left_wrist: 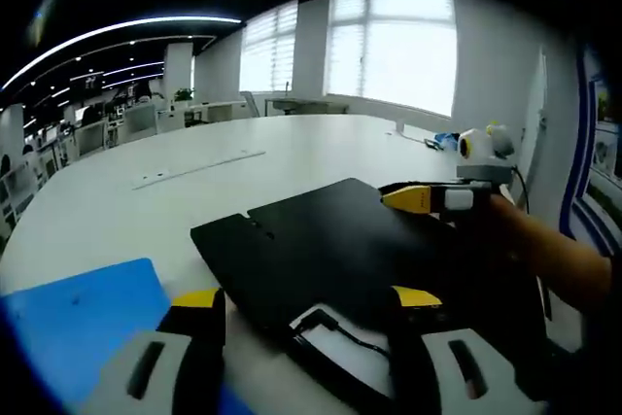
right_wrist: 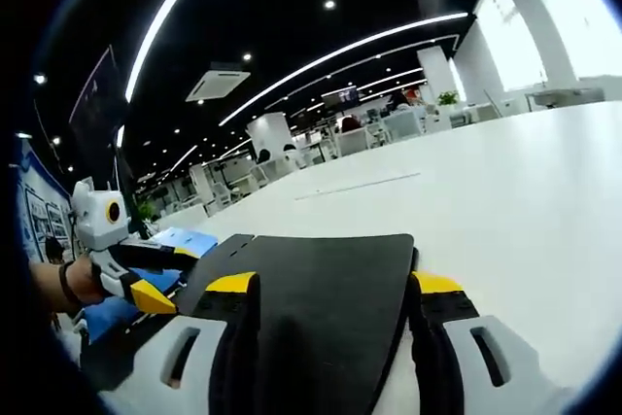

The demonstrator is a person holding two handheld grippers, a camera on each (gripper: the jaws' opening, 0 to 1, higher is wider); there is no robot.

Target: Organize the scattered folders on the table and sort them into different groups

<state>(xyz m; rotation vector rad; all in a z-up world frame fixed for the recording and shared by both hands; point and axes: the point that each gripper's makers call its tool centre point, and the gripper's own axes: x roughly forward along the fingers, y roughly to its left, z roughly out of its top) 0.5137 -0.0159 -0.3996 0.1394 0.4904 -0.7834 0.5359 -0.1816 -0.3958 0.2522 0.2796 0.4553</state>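
Two folders lie on the white table (left_wrist: 292, 157): a black folder (left_wrist: 340, 250) and a blue folder (left_wrist: 83, 313). In the left gripper view, we see the black folder in the centre and lower right of the frame, its long axis running from lower right toward upper left. The blue folder occupies the lower left corner, flat on the table and apart from the black one. The left gripper (left_wrist: 306, 303) rises from the bottom of the frame with its jaws spread wide; the near edge of the black folder lies between them, and we cannot tell whether they touch it. The right gripper (left_wrist: 428, 198) enters from the right of that frame, its yellow tip over the far edge of the black folder. In the right gripper view, the right gripper (right_wrist: 335, 289) has its jaws on either side of the black folder (right_wrist: 321, 289), closed against its edges and grasping it; the folder points away toward the frame centre. The left gripper (right_wrist: 146, 274) appears at the left edge, beside the blue folder (right_wrist: 190, 240).
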